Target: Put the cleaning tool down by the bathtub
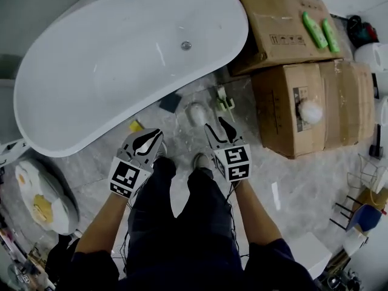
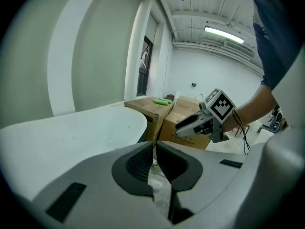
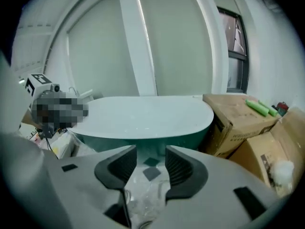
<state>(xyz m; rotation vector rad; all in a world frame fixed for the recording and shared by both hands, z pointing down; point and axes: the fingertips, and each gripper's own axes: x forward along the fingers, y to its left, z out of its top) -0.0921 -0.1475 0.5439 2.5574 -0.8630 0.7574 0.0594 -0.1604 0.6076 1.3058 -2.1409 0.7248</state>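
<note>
Both grippers empty over the floor beside the tub (image 1: 121,59).

The white cleaning tool (image 1: 196,113) lies on the floor close to the tub's side. It is just ahead of both sets of jaws and between them, and neither touches it. The left gripper (image 1: 154,137) (image 2: 155,149) has its jaws closed to a thin slit with nothing in it. The right gripper (image 1: 217,125) (image 3: 150,159) has its jaws apart and bare, and a dark sponge (image 1: 170,102) (image 3: 151,172) shows on the floor beyond the gap.
</note>
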